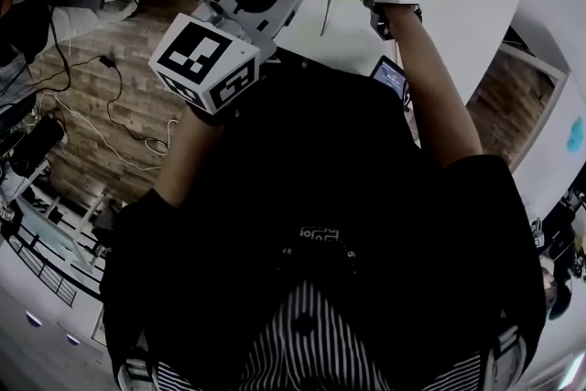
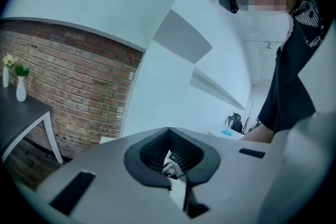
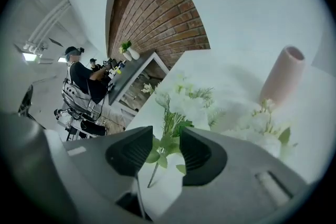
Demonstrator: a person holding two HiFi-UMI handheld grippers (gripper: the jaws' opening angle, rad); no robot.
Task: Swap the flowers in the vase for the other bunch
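One pink vase (image 3: 283,75) stands upright on the white table (image 1: 458,5), and two bunches of flowers lie on the tabletop outside it. The white bunch (image 3: 260,126) lies just in front of the vase's foot. The bunch with the long green stem (image 3: 181,105) lies further from the vase, to its left in the right gripper view.

Of the two grippers, the right gripper (image 3: 167,139) is over the table on the near side of the vase. Its jaws stand apart, and the leaves and stem of the green-stemmed bunch show in the gap; the pads do not press on them.

The left gripper (image 2: 169,131) is held well away from the vase, off the table's edge, with its jaws together and nothing between them.
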